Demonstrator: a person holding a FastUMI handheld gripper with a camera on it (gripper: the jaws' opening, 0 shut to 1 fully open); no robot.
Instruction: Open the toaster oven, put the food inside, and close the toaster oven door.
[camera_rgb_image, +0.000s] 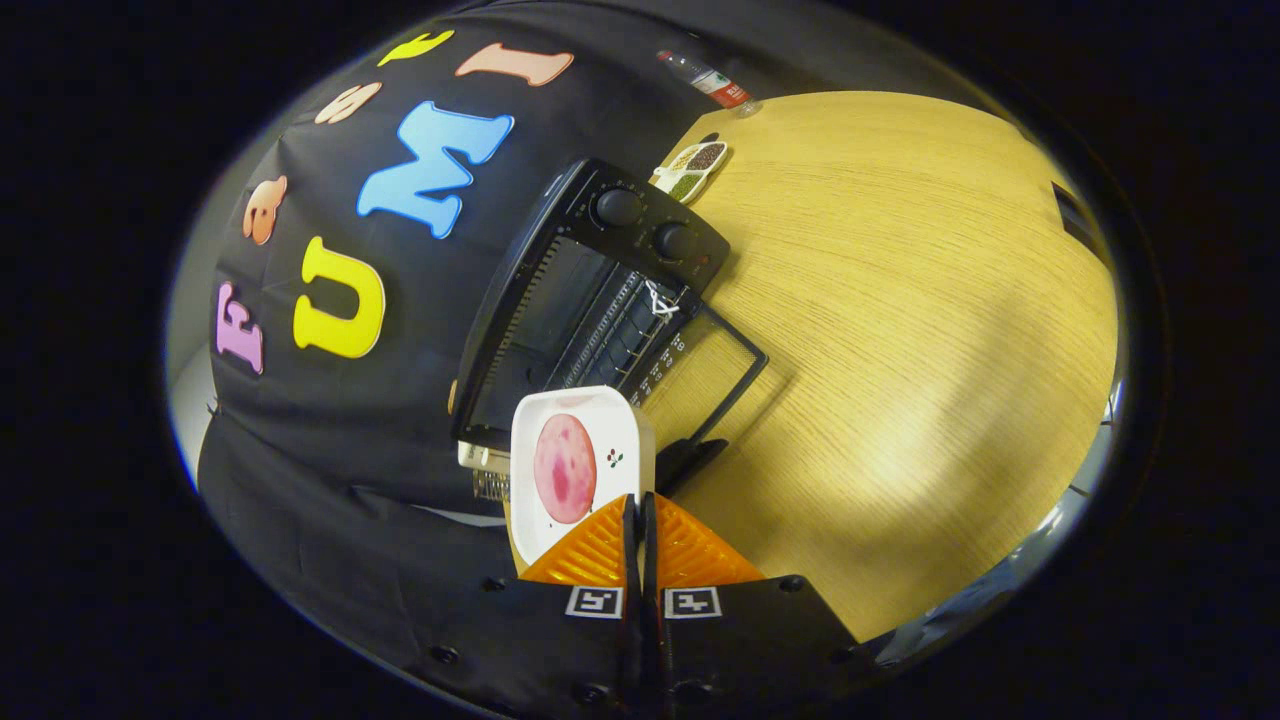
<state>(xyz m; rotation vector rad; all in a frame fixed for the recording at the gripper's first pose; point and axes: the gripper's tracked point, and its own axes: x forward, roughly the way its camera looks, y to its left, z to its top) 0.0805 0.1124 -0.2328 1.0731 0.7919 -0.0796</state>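
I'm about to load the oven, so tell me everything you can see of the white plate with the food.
The white plate is squarish with rounded corners and a raised rim, glossy like ceramic or plastic. It carries a round pink slice of food and a small printed mark. It is lifted, tilted, just ahead of the open toaster oven. The tongs are shut on its near edge, orange fingers nearly together.

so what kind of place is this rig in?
Likely a staged recording booth, not a real kitchen: a toaster oven on a bare wooden table against black cloth. The gripper pinches a white plate.
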